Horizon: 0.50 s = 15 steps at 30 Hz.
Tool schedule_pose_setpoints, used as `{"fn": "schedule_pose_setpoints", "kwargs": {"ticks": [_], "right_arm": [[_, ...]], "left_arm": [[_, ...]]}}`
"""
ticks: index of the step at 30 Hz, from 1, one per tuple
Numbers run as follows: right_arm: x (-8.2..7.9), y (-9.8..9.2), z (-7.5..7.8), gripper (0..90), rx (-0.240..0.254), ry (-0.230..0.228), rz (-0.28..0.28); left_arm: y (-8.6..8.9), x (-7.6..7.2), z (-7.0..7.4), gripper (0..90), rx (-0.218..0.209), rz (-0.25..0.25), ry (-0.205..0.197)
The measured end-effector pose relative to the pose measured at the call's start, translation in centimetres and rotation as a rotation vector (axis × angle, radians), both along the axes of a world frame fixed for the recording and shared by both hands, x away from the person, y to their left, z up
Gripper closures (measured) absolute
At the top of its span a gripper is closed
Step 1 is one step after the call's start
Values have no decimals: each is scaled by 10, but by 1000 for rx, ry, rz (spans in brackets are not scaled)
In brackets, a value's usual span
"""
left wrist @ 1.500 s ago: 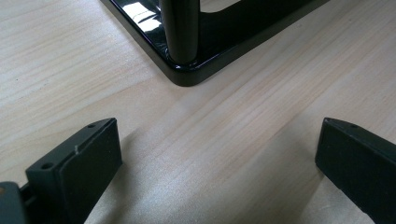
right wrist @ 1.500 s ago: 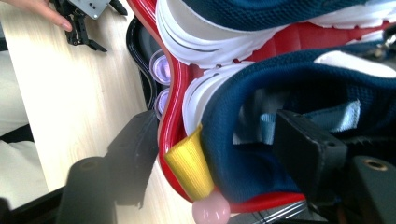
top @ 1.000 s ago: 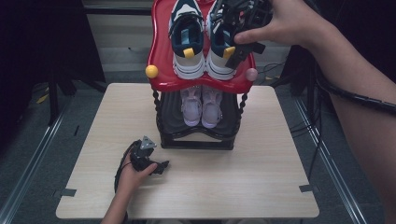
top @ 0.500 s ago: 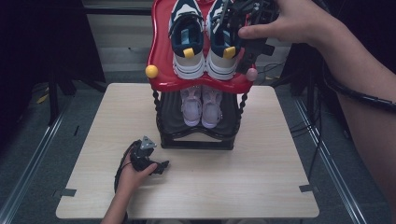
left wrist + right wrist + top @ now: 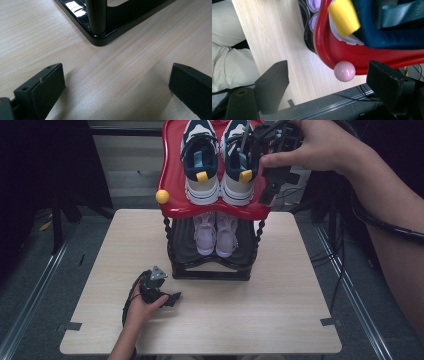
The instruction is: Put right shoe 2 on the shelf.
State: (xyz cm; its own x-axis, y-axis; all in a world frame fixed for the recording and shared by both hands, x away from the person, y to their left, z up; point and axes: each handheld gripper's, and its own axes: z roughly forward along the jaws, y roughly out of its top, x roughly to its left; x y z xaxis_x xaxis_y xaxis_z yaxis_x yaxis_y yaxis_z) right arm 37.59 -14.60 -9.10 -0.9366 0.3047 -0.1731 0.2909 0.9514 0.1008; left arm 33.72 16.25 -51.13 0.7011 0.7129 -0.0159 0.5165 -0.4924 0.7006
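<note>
Navy sneaker (image 5: pixel 239 165) sits on the red shelf (image 5: pixel 172 180); our right gripper (image 5: pixel 272 167), jaws wide and apparently empty, hovers beside it; next, withdraw clear.

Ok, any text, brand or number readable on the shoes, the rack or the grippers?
None can be read.
Navy-and-white shoes on the red shelf: no legible brand or label; the yellow tabs are blank.
Pale shoes below: too small to tell.
Right gripper and left gripper: black jaws carry no marking.
</note>
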Motion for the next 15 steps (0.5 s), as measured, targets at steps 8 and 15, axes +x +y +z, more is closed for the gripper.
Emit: {"fn": "schedule_pose_setpoints", "kwargs": {"ticks": [8,15], "right_arm": [[-7,-10,-2,179,-20,21,-10],[-12,-21,-5,179,-37,23,-12]], "left_arm": [[0,0,0,0,-3,5,-2],[0,0,0,0,-3,5,-2]]}}
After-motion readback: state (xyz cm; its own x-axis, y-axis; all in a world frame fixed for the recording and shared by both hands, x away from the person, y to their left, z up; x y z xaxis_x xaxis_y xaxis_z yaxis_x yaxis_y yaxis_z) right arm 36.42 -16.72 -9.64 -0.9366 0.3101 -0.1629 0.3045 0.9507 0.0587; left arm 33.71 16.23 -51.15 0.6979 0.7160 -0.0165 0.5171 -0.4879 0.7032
